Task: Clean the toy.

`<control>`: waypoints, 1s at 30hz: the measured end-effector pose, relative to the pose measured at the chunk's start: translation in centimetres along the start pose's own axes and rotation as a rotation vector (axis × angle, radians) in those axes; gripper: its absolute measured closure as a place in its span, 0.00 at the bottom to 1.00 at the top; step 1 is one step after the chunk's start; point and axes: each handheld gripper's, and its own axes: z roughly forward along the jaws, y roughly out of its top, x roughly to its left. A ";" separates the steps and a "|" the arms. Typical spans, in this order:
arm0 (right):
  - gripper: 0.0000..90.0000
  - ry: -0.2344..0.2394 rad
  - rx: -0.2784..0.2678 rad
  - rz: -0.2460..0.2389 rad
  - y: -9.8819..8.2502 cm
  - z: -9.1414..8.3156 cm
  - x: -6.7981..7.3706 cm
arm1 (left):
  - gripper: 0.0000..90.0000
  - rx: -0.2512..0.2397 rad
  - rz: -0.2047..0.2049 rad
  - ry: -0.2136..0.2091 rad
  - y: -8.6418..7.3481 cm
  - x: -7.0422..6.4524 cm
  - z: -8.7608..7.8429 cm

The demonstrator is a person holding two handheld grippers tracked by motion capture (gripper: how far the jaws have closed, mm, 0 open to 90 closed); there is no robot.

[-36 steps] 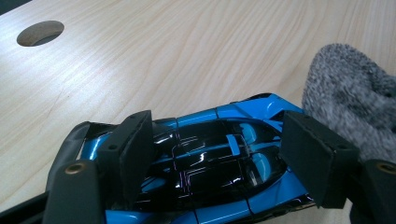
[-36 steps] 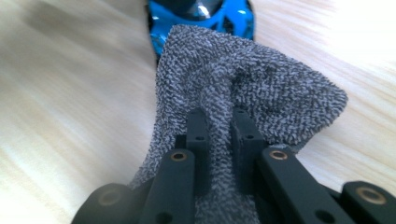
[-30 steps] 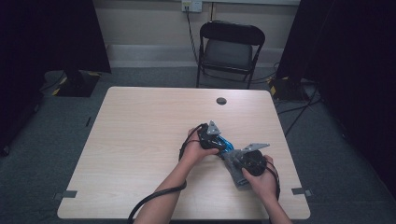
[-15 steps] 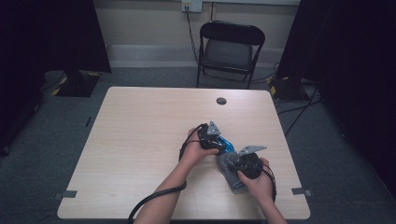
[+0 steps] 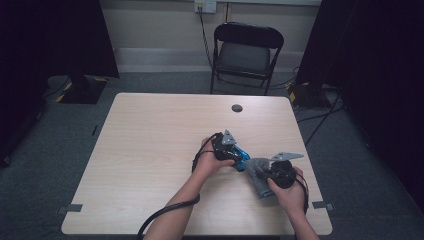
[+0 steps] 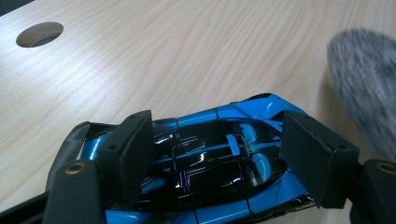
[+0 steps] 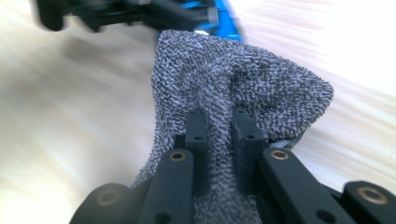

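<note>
Blue toy car (image 6: 201,158) sat on the worktop (image 5: 150,145) right of centre, toward the near edge, gripped across its body by the left hand-held gripper (image 6: 219,158); jaws stood fairly wide, pads pressing both sides of the car. In the high view the car (image 5: 241,159) poked out from under the left hand-held gripper (image 5: 227,150), nose aimed at the right edge.

Grey knit cloth (image 7: 233,88) was pinched in the right hand-held gripper (image 7: 219,130), jaws nearly closed with a fold of fabric between them. Cloth (image 5: 257,172) lay just beside the car on its right-edge side, near the near-right corner; whether cloth and car touched, could not tell. Right hand-held gripper (image 5: 272,172) sat over it, grey plate on top. The right gripper view was motion-blurred, with the car and the other gripper behind the cloth.

Worktop was pale wood-grain laminate, rectangular, with a round cable hole (image 5: 237,108) near the far edge, right of middle. Black cable (image 5: 165,215) trailed off the near edge from the left forearm. Tape marks (image 5: 74,208) sat by the near-left corner.

Room: grey carpet (image 5: 50,165), black folding chair (image 5: 246,52) beyond the far edge, wall socket (image 5: 205,5) above it with a cord hanging down, dark curtains (image 5: 55,35) at both sides, cables on the floor (image 5: 320,120) at right.
</note>
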 end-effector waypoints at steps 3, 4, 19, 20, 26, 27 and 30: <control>0.89 -0.041 -0.002 0.025 0.0 -0.1 -1.1 | 0.29 -0.002 0.000 0.000 0.0 0.0 0.0; 0.89 -0.051 -0.004 0.038 -0.1 -0.1 -1.4 | 0.29 -0.003 0.001 0.000 -0.1 0.0 0.0; 0.88 -0.176 0.048 0.088 0.7 2.0 -3.2 | 0.29 -0.005 0.003 -0.001 -0.1 -0.1 0.0; 0.88 -0.180 0.056 0.077 0.7 2.2 -3.0 | 0.29 -0.006 0.002 -0.001 -0.1 -0.1 0.0; 0.88 -0.184 0.079 0.044 1.3 2.9 -2.2 | 0.29 -0.005 0.003 -0.001 -0.1 -0.1 0.0; 0.87 -0.184 0.086 0.039 1.4 3.1 -2.0 | 0.29 -0.005 0.004 -0.001 -0.1 -0.1 0.0; 0.87 -0.185 0.099 0.024 1.6 3.3 -1.6 | 0.29 -0.004 0.003 -0.001 0.0 -0.1 0.0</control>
